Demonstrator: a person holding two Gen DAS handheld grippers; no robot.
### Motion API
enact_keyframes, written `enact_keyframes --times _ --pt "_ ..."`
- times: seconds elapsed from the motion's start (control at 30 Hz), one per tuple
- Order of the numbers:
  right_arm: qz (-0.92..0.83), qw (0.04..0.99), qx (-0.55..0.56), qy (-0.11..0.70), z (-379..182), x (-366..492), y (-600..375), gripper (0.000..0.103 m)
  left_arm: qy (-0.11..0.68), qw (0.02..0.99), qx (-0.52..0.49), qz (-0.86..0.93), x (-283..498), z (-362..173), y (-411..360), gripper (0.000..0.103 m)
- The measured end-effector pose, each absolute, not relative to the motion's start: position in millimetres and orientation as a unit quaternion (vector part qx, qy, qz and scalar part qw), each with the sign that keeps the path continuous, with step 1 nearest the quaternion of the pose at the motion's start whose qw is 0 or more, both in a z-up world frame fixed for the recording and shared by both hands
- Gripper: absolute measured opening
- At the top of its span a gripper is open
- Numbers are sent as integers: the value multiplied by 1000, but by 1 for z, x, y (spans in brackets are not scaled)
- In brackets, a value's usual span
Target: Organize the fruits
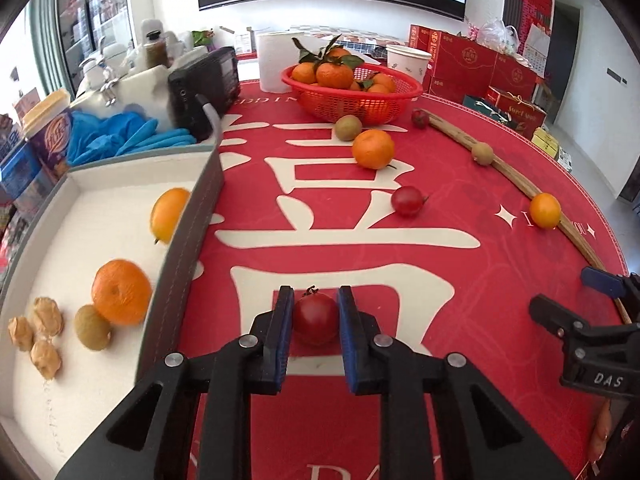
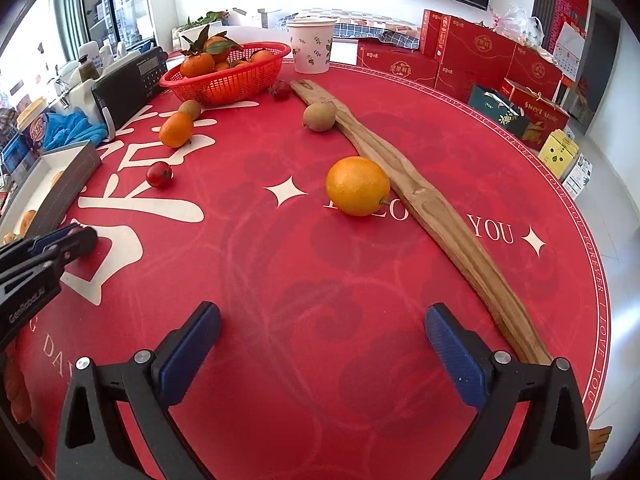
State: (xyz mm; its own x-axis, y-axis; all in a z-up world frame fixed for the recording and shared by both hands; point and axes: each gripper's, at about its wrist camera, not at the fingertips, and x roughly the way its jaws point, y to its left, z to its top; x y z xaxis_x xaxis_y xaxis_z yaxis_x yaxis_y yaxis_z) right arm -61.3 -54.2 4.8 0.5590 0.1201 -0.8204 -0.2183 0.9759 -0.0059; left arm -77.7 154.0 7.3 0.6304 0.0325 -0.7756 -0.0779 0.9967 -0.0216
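Note:
My left gripper point(image 1: 316, 304) is shut on a red tomato point(image 1: 315, 322) just above the red table mat, right of the grey tray point(image 1: 188, 232). The tray holds two oranges point(image 1: 120, 292), a kiwi point(image 1: 92, 328) and walnuts point(image 1: 40, 336). My right gripper point(image 2: 320, 324) is open and empty over the mat; it also shows in the left wrist view point(image 1: 568, 300). Loose on the mat lie an orange point(image 2: 357, 186), a kiwi point(image 2: 319, 116), a mandarin point(image 2: 176, 129), another kiwi point(image 2: 190, 109), a small tomato point(image 2: 159, 174) and another tomato point(image 2: 281, 90).
A red basket point(image 2: 224, 80) of mandarins stands at the back. A long wooden stick point(image 2: 440, 216) lies across the right of the mat. A black radio point(image 2: 132, 84), blue gloves point(image 2: 68, 128), a paper cup point(image 2: 312, 46) and red gift boxes point(image 2: 476, 52) surround the table.

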Motion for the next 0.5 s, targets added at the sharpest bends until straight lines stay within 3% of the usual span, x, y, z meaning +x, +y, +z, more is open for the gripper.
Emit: enact_keyframes --times 0.47,0.5 --pt "182 869 -99 449 3 -1 69 102 427 903 -41 27 -90 7 165 25" --pt "183 871 -99 444 4 -1 72 96 427 903 -41 27 -90 7 165 25"
